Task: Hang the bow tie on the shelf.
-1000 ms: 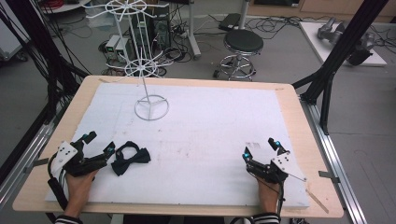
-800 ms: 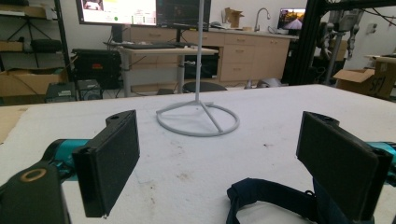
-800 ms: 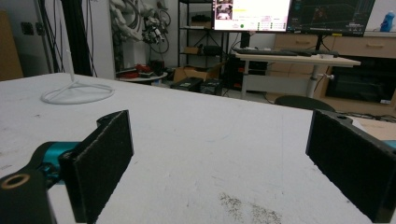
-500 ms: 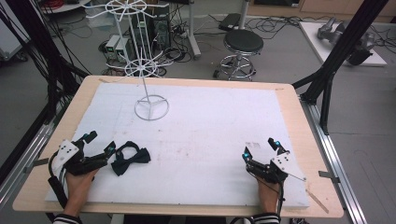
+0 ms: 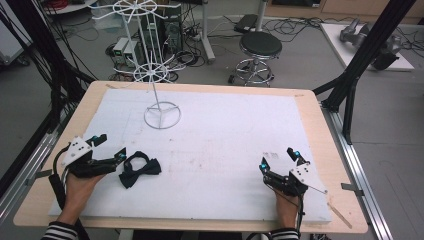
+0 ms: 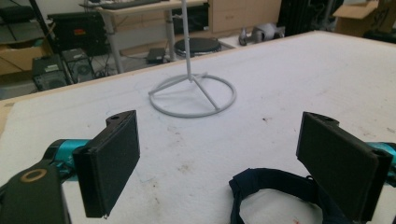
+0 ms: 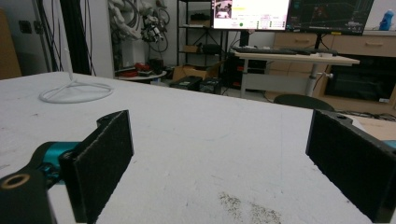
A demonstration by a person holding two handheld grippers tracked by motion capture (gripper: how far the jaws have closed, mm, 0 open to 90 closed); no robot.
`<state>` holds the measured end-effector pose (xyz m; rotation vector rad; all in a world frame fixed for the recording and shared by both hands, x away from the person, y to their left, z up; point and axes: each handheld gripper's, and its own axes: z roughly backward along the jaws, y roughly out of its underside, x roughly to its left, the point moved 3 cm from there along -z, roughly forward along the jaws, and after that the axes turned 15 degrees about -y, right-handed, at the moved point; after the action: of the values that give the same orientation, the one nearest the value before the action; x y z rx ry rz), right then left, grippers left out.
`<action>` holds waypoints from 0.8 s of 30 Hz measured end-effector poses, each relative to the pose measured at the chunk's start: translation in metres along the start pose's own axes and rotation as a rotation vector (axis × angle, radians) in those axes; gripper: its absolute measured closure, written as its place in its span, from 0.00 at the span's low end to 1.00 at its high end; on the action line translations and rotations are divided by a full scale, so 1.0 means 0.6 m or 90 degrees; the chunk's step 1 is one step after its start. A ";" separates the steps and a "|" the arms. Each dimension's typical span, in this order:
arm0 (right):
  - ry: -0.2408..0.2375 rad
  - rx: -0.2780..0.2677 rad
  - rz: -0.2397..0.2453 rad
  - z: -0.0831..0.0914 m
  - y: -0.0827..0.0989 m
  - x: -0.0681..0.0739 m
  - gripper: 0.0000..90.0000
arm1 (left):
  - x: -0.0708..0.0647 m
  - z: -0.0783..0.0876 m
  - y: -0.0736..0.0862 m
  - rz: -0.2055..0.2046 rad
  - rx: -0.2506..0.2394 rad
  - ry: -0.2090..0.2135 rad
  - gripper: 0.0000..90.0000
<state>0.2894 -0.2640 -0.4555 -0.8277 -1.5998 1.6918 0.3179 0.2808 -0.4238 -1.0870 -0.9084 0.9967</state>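
A black bow tie lies flat on the white mat near the front left; its strap loop shows low in the left gripper view, just inside the right jaw. My left gripper rests on the mat beside the tie, open, with nothing between its jaws. A white wire display stand has its ring base on the mat at the back left. At the front right, my right gripper sits open over bare mat.
The white mat covers most of the wooden table. Beyond the far edge stand a black stool, cables and equipment on the floor. Black frame posts rise at the right and left sides.
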 end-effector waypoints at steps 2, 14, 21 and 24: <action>0.001 -0.001 0.005 0.000 0.000 -0.001 0.07 | -0.002 -0.005 -0.004 -0.009 0.021 0.004 0.15; 0.000 0.001 -0.001 0.000 0.000 0.000 0.07 | -0.004 -0.033 -0.012 -0.057 0.177 0.033 0.18; 0.001 0.000 -0.002 0.000 0.000 0.000 0.07 | -0.009 -0.053 -0.016 -0.097 0.247 0.051 0.20; 0.001 -0.002 -0.002 0.000 0.000 -0.001 0.07 | -0.013 -0.059 -0.016 -0.113 0.280 0.070 0.22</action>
<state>0.2896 -0.2644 -0.4555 -0.8271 -1.6018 1.6870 0.3504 0.2623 -0.4234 -0.6708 -0.6432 0.9239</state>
